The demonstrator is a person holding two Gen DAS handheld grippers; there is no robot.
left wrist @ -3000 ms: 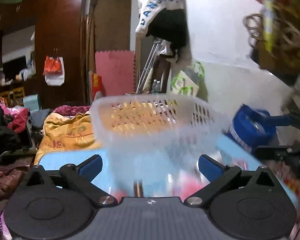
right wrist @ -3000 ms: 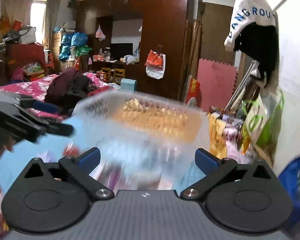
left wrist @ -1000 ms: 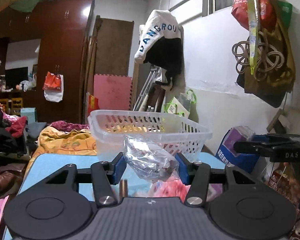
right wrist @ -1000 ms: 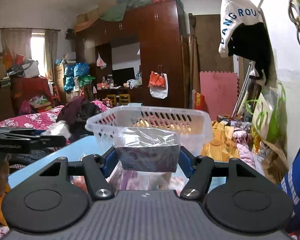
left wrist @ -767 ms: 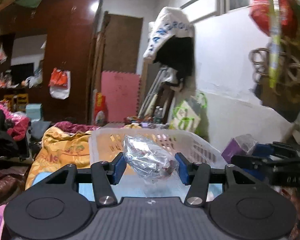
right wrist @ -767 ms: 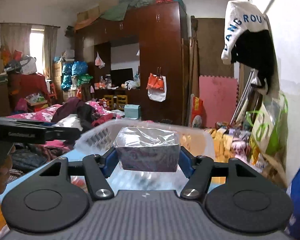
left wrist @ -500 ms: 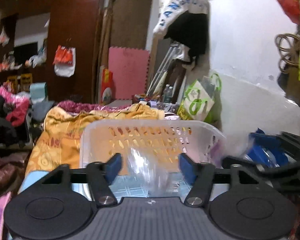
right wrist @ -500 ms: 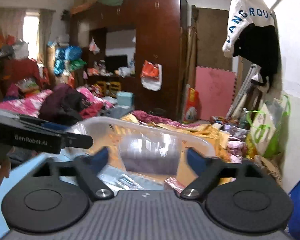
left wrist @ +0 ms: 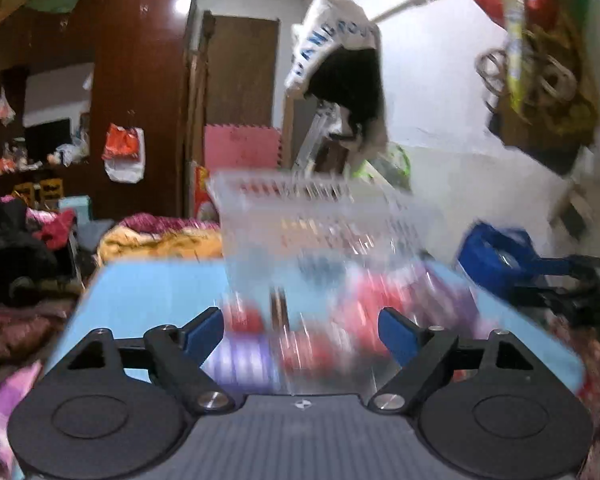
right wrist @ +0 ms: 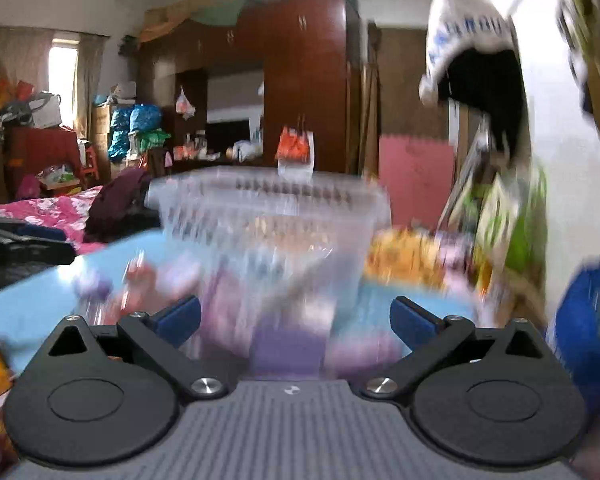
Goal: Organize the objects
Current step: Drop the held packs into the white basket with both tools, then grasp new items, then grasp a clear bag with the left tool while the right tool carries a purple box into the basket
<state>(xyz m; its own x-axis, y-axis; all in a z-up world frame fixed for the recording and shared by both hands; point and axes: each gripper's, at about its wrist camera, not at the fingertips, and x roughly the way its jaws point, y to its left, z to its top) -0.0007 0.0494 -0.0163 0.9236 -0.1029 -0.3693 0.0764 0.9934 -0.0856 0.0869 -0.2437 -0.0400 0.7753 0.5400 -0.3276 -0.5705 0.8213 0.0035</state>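
Note:
Both views are blurred by motion. A clear plastic basket with slotted walls stands on the light blue table, straight ahead of my left gripper. Its jaws are opening and hold nothing. Red and purple wrapped packets lie smeared on the table in front of the basket. In the right wrist view the same basket stands ahead of my right gripper, whose jaws are opening wide and are empty. Purple and pink packets lie on the table beneath it.
The other gripper's black arm reaches in from the right edge of the left wrist view. A blue bag stands right of the table, an orange blanket behind it. A dark wardrobe and cluttered bed fill the background.
Both grippers held wrapped packets above the basket, then opened and let them go over it. Both have since dropped back toward the table, jaws wide and empty.

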